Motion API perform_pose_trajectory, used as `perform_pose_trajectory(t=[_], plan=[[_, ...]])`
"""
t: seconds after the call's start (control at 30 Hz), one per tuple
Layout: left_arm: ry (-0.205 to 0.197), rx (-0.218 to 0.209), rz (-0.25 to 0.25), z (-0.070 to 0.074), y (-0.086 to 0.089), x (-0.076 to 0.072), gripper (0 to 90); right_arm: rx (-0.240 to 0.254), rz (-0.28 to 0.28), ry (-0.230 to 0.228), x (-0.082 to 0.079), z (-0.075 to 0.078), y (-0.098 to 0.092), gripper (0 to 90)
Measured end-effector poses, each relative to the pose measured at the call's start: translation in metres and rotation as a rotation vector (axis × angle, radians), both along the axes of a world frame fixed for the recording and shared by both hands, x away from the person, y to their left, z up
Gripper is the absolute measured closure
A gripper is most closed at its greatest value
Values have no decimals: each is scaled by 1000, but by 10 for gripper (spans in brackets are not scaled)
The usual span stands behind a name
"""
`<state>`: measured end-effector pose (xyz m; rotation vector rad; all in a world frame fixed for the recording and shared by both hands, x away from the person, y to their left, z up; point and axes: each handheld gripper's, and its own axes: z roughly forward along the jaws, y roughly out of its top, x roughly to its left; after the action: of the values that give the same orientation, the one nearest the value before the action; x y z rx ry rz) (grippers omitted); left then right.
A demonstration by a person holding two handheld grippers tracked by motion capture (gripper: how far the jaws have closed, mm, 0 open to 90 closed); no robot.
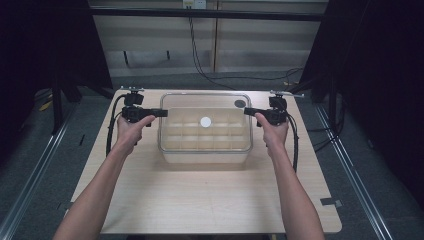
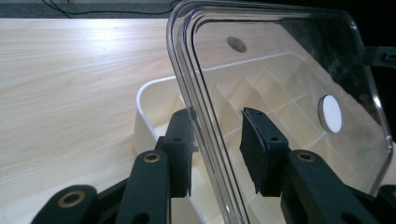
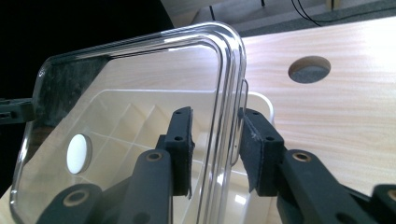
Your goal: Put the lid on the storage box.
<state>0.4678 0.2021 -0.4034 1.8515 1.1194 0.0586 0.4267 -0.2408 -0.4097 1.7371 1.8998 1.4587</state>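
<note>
One plain white sticker (image 1: 205, 121), clear lid (image 1: 205, 100), no legible writing

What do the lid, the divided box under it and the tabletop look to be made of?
Lid: clear, glossy hard plastic, probably; the dividers show through it and its rim glints.
Box: opaque cream plastic with a smooth satin look.
Tabletop: pale wood-grain board, perhaps laminate, matte.
</note>
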Motion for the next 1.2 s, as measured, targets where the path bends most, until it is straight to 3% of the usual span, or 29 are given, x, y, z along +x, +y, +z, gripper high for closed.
perform_pose_trajectory(t=[0.27,0.37,0.83,1.2], plan=[[35,-8,21,-14,1,6,648,-49,-6,38,7,-9,4,622],[46,-20,19,-17,1,8,647,-48,-8,47,8,-13,4,616],[62,-2,19,-22,0,10,634,-50,-14,96,14,-22,5,595],[94,-7,24,-30,-1,14,620,-86,-23,111,16,-29,8,574]])
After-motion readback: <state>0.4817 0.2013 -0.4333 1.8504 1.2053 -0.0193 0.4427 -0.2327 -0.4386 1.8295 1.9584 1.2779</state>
